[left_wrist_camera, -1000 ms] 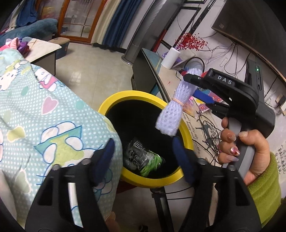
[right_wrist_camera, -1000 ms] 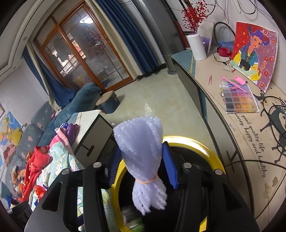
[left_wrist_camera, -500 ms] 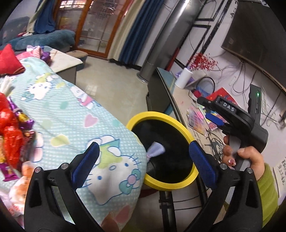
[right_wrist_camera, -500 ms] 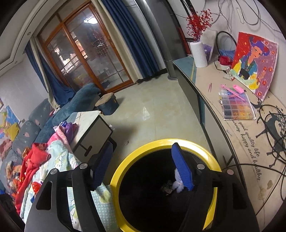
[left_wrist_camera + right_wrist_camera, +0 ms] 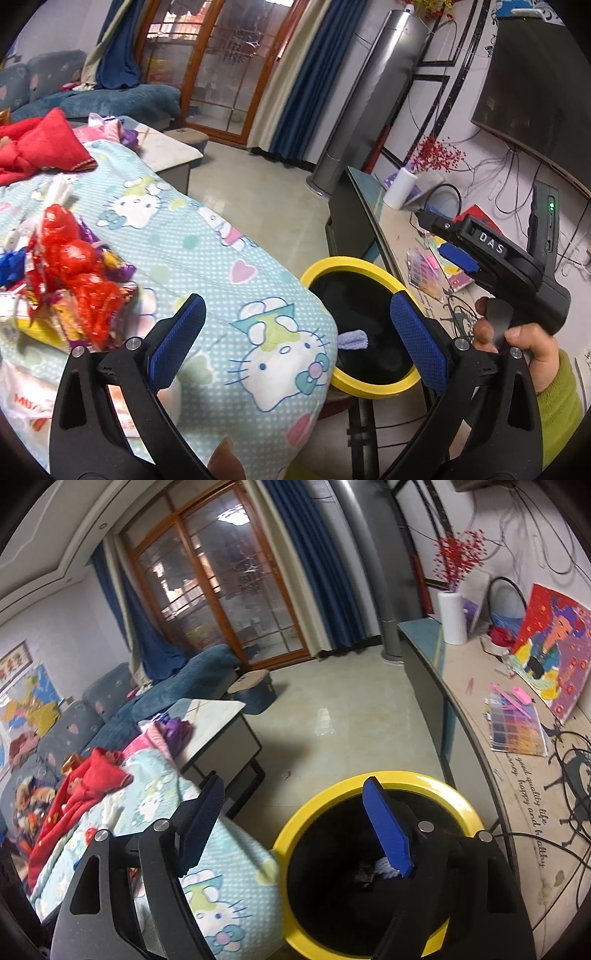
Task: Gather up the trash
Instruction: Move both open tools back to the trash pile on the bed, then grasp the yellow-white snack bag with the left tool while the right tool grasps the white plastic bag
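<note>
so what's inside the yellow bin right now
Inside the yellow-rimmed bin the purple foam net shows; the right wrist view adds a small dark scrap beside it. The rest of the interior is black shadow, so anything deeper cannot be seen.

Bin w/ yellow rim: smooth, matt plastic. Blanket: soft printed cloth; wrappers on it: glossy, crinkly plastic. Gripper pads: rough blue texture; floor: glossy tile.
</note>
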Demonstrator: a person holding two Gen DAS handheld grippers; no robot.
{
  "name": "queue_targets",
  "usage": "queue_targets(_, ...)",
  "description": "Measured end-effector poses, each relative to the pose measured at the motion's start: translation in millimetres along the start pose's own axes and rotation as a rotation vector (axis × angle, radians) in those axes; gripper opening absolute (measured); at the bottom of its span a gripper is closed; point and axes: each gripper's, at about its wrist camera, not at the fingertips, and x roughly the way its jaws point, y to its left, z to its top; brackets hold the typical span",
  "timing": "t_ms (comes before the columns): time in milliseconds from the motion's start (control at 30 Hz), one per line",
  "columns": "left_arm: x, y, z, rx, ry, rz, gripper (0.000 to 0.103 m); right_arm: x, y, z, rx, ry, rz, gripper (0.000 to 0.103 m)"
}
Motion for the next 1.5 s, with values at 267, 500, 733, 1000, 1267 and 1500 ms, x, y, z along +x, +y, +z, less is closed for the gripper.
queue_targets(267, -19.0, 21.4, 6.0, -0.029, -0.054, 0.057, 0.092, -3.3, 34.2, -8.7, -0.078, 0.019, 0.052, 0.077)
queue_targets(500, -35.9, 44.8, 14.3, -0.064, -0.104, 0.126, 0.092, -6.3, 64.9, -20.0, -0.142, 0.036, 0.105, 0.078)
queue_targets(733, -50.3, 75.2, 17.6, -0.121, -0.137, 0.176, 0.092, -4.0, 102.3, -39.9, -0.227, 0.083, 0.178, 0.078)
queue_targets(1000, -71.0, 117.4, 21.4, -0.219, -0.182, 0.231, 0.092, 0.2, 134.7, -67.2, -0.29, 0.153, 0.229, 0.078)
queue_targets(1267, -89.0, 149.8, 22.3, -0.296, -0.216, 0.271, 0.092, -0.7, 163.2, -94.3, -0.356, 0.208, 0.268, 0.078)
queue_targets(1500, -102.1, 179.3, 17.6, -0.359, -0.225, 0.311, 0.092, 1.2, 183.4, -113.5, -0.392, 0.258, 0.297, 0.078)
